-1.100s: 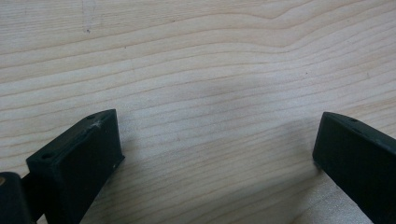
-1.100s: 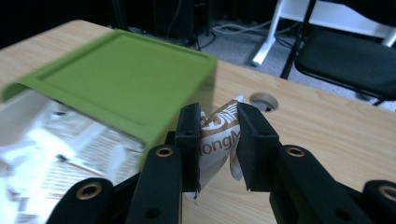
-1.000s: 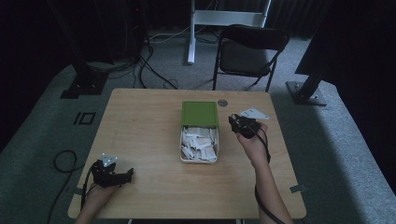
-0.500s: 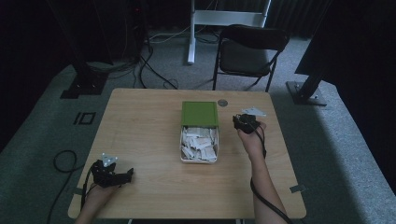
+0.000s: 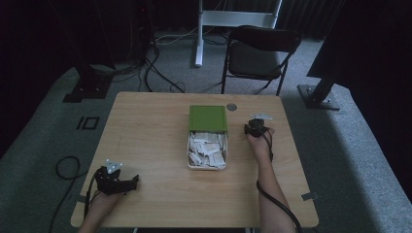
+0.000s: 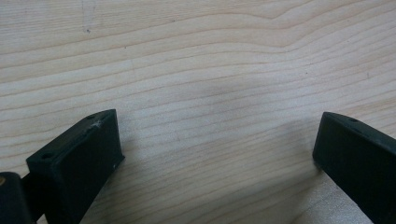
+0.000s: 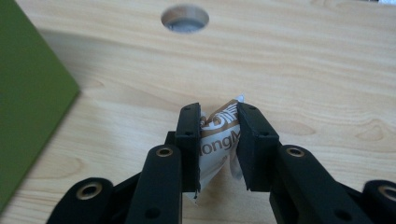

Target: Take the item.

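A white tray [image 5: 190, 164] holding several white sachets [image 5: 208, 149] sits mid-table, with a green lid [image 5: 208, 118] leaning over its far end. My right gripper [image 5: 254, 127] is low over the wood just right of the tray. In the right gripper view this gripper [image 7: 218, 114] is shut on a small white and brown sachet [image 7: 219, 135] with printed letters, held just above the table. My left gripper [image 5: 130, 182] rests near the front left corner. In the left gripper view its jaws stand wide apart around bare wood, so the left gripper [image 6: 217, 135] is open.
The wooden table [image 5: 145, 136] has a round cable hole [image 5: 231, 107] behind the lid, and the same hole [image 7: 185, 18] lies ahead of the held sachet. The green lid's edge [image 7: 28, 93] is to the sachet's left. A black folding chair [image 5: 257, 53] stands beyond the table.
My right gripper has moved slightly right and toward the far side, away from the tray, and lowered toward the table. The left gripper has stayed still.
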The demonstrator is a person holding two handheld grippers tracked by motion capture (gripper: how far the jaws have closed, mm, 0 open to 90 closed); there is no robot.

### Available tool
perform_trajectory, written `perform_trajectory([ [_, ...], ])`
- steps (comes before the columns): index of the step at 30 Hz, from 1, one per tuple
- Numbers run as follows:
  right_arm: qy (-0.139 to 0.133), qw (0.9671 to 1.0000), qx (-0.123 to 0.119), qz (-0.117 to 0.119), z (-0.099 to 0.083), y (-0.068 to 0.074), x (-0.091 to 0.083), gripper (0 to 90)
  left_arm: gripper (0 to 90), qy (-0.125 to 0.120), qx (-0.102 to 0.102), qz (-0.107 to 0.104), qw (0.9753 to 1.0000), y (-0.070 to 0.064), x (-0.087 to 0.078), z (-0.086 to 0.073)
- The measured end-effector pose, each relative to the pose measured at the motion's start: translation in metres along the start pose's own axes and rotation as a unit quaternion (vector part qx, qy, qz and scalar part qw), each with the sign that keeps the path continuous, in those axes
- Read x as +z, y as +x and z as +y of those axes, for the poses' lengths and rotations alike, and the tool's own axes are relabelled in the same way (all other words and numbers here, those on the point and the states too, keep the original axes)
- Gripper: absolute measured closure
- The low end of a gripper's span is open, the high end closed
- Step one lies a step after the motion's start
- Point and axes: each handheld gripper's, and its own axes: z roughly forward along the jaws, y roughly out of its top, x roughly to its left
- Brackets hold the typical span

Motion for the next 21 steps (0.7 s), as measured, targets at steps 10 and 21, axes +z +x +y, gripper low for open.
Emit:
perform_trajectory([
  [10,-0.008,0.9986,0.052,-0.001,-0.001,-0.005,0.003,46.3,1.9,0.000,0.000,0.000,1.0000,0.000,0.000,0.000],
  [21,-0.016,0.9974,0.065,0.027,-0.009,-0.009,-0.020,23.8,1.9,0.000,0.000,0.000,1.0000,0.000,0.000,0.000],
])
